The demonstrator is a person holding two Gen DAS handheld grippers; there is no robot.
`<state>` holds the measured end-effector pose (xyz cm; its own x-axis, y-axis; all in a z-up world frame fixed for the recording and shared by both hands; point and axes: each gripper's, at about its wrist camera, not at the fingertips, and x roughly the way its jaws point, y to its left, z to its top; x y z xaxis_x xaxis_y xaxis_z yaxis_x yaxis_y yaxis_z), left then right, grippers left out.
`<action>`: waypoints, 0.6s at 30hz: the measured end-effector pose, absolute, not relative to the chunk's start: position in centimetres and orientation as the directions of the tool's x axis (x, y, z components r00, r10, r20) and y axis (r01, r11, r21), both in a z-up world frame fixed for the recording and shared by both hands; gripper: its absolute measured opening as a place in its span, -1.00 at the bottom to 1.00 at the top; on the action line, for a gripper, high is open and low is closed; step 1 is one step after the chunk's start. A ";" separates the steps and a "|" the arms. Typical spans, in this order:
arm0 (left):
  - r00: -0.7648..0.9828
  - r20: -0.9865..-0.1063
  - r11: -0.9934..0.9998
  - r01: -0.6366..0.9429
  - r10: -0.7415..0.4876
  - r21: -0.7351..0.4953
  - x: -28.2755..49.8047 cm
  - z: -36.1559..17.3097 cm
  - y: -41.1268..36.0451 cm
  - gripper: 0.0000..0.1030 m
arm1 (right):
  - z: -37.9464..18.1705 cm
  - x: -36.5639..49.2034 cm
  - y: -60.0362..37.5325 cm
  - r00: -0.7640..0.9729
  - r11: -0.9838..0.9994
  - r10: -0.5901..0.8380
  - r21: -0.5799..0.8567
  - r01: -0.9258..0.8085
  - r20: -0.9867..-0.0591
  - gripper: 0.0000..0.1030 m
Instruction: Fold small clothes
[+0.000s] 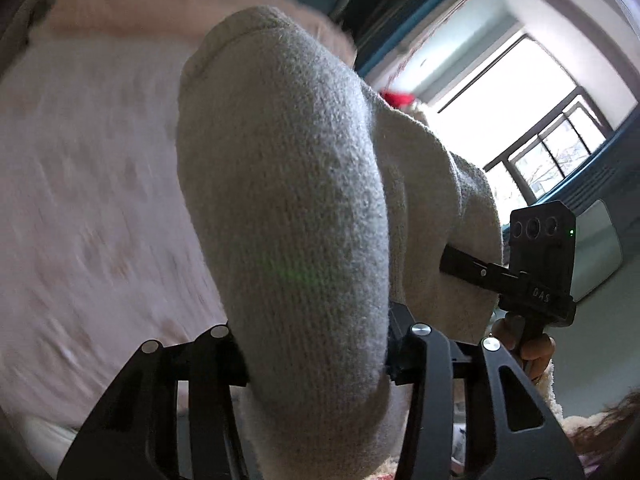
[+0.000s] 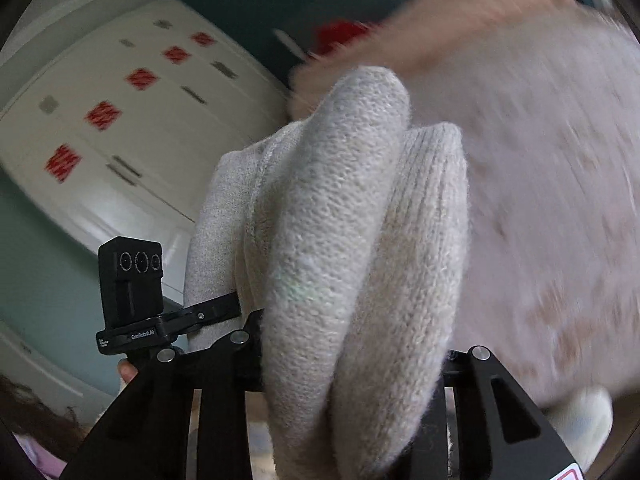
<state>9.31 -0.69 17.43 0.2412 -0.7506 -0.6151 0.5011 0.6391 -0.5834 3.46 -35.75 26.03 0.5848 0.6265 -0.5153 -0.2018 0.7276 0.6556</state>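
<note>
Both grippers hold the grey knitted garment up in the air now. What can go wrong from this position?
1. The grey knitted garment bulges thickly between the left gripper fingers, so part of it may slip out.
2. In the right wrist view the right gripper clamps several bunched layers; the fold may come out uneven.
3. The garment fills both views and the pink bed cover is blurred, so judging where to lay it down is hard.

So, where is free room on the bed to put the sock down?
The pink bed cover looks bare left of the sock in the left view, up to the fluffy blanket at its far edge. In the right view the cover is bare to the right. The middle is crowded: the left claw and right claw grip the sock.
</note>
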 end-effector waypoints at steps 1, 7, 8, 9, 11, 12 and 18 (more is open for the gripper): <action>0.271 -0.603 0.642 0.514 -0.751 -0.569 9.7 19.1 0.1 -0.13 | 27.7 4.5 -34.6 0.592 0.718 0.641 0.655 -0.236 -0.489 -0.34; 0.398 -0.575 0.693 0.508 -0.715 -0.511 14.0 23.7 5.7 -0.04 | 27.7 11.0 -29.6 0.564 0.687 0.682 0.672 -0.276 -0.465 -0.13; 0.405 -0.587 0.708 0.492 -0.701 -0.507 14.9 22.7 6.8 0.05 | 25.7 12.9 -28.5 0.545 0.688 0.687 0.673 -0.273 -0.481 -0.02; 0.411 -0.600 0.723 0.477 -0.686 -0.500 15.7 21.4 7.6 0.22 | 23.4 14.8 -26.9 0.542 0.706 0.671 0.658 -0.260 -0.506 0.09; 0.431 -0.653 0.780 0.405 -0.623 -0.477 17.7 16.9 9.6 0.58 | 17.2 17.1 -25.6 0.544 0.791 0.564 0.596 -0.141 -0.621 0.16; 0.435 -0.689 0.814 0.348 -0.580 -0.465 18.6 13.8 10.8 0.66 | 14.5 17.6 -25.8 0.526 0.815 0.517 0.576 -0.062 -0.676 0.16; 0.369 -0.824 0.896 0.055 -0.429 -0.441 17.5 1.6 16.8 0.40 | 8.7 12.8 -25.6 0.466 0.787 0.528 0.615 0.044 -0.710 0.15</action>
